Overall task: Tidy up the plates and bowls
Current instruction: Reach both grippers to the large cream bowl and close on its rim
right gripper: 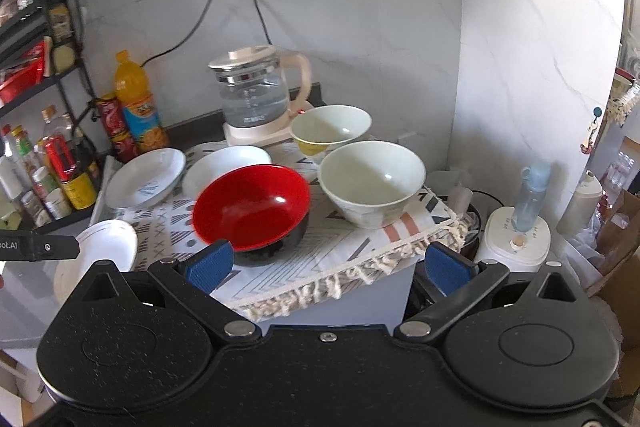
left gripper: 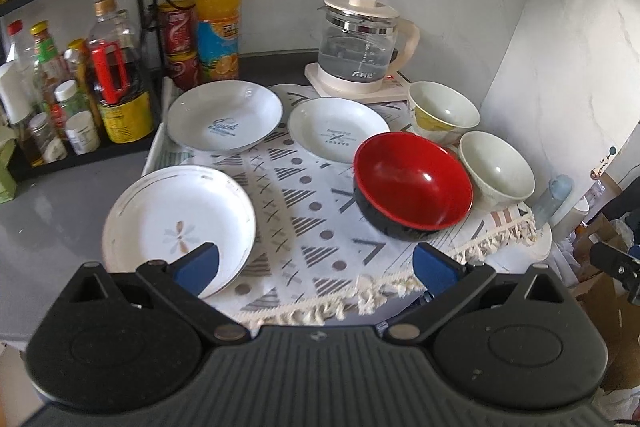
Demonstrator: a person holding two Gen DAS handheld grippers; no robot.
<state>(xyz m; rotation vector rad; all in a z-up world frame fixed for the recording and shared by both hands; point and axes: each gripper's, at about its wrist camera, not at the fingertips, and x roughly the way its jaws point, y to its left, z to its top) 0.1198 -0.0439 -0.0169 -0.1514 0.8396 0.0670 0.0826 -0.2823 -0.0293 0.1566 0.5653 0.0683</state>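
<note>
Three white plates lie on a patterned cloth: a flower plate (left gripper: 178, 223) at the near left, a "Sweet" plate (left gripper: 224, 121) behind it, and a third plate (left gripper: 338, 129) in the middle. A red-and-black bowl (left gripper: 412, 185) stands at the right, with two pale bowls (left gripper: 496, 169) (left gripper: 442, 111) behind it. My left gripper (left gripper: 316, 267) is open and empty, its left finger over the flower plate's near rim. My right gripper (right gripper: 328, 267) is open and empty, just in front of the red bowl (right gripper: 252, 207) and the near pale bowl (right gripper: 372, 183).
A glass kettle (left gripper: 360, 47) on its base stands at the back. An orange juice bottle (left gripper: 218, 19), cans and a rack of condiment bottles (left gripper: 72, 87) stand at the left. A white appliance with a blue bottle (right gripper: 520, 227) sits beyond the cloth's right edge. Walls close the corner.
</note>
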